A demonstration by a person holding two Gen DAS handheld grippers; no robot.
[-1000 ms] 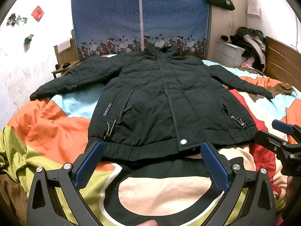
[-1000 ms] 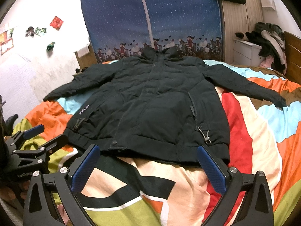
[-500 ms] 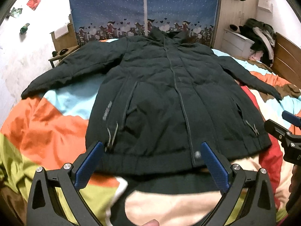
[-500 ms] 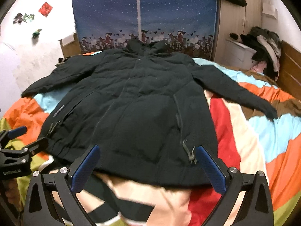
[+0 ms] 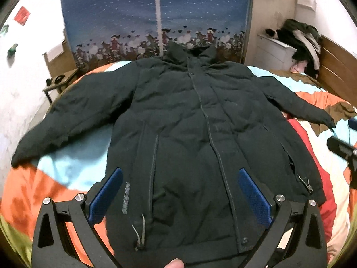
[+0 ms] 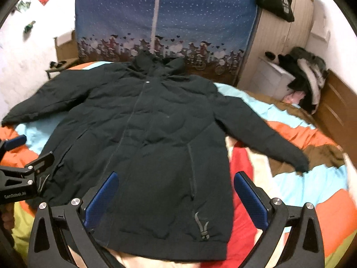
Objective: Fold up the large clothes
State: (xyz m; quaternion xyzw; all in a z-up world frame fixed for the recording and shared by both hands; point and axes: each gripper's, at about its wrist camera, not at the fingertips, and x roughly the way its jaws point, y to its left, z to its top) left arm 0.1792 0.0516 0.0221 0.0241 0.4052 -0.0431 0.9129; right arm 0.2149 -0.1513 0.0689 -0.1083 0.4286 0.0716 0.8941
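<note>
A large dark padded jacket (image 5: 189, 134) lies flat and zipped on the bed, collar far, both sleeves spread out; it also shows in the right wrist view (image 6: 151, 138). My left gripper (image 5: 179, 186) is open, hovering over the jacket's lower left front, near the hem. My right gripper (image 6: 175, 188) is open, hovering over the lower right front by the drawcord toggle (image 6: 203, 227). The right sleeve cuff (image 6: 301, 165) rests on the bedspread. Each gripper shows at the edge of the other's view.
The bed has a bright orange, blue, red and cream bedspread (image 6: 312, 189). A blue fabric wardrobe (image 5: 156, 17) stands behind the bed. A white cabinet with piled clothes (image 6: 299, 76) and a wooden headboard (image 6: 339, 111) are on the right. A small side table (image 5: 58, 84) is at left.
Both grippers have moved forward over the jacket's hem; the jacket now fills more of each view. The jaws stay open and the jacket has not moved.
</note>
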